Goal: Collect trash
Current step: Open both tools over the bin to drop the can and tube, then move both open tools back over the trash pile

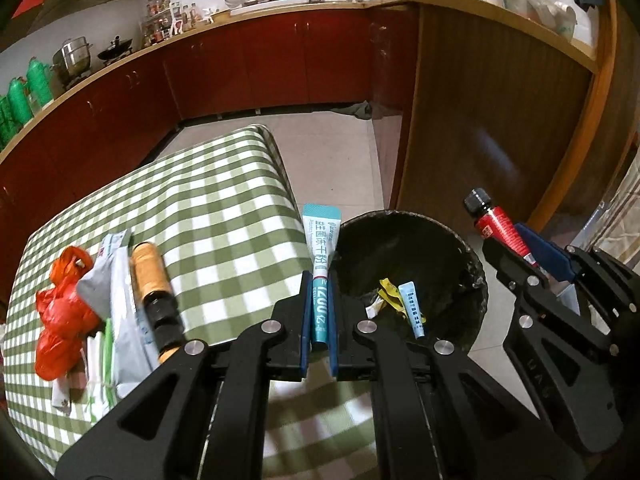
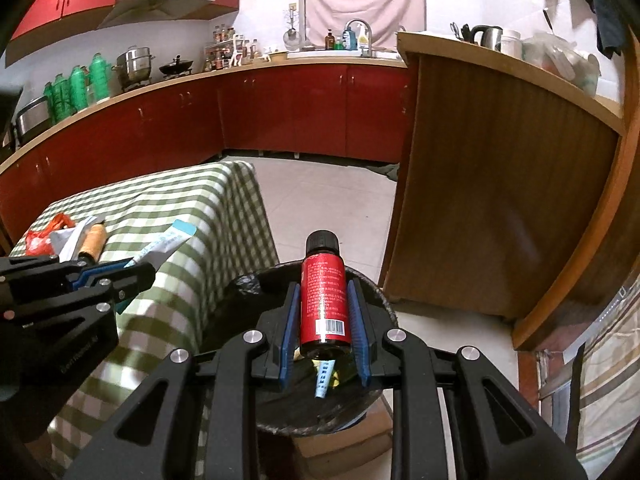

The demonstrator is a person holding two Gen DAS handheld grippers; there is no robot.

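My left gripper (image 1: 320, 280) is shut on a teal and white tube (image 1: 320, 240), which stands up between the blue pads at the table's right edge, just left of the bin. The black trash bin (image 1: 476, 264) holds a yellow wrapper (image 1: 390, 294) and a small light-blue tube (image 1: 412, 308). My right gripper (image 2: 324, 285) is shut on a red bottle (image 2: 324, 300) with a black cap, held over the bin's opening (image 2: 384, 304). On the green checked table (image 1: 224, 208) lie an orange plastic bag (image 1: 60, 312), a grey-white pouch (image 1: 116, 300) and an orange bottle (image 1: 150, 276).
A wooden counter panel (image 1: 480, 132) rises right behind the bin. Red kitchen cabinets (image 1: 260, 72) run along the back wall, with tiled floor (image 1: 332, 152) between them and the table. A striped cloth (image 2: 608, 380) hangs at the far right.
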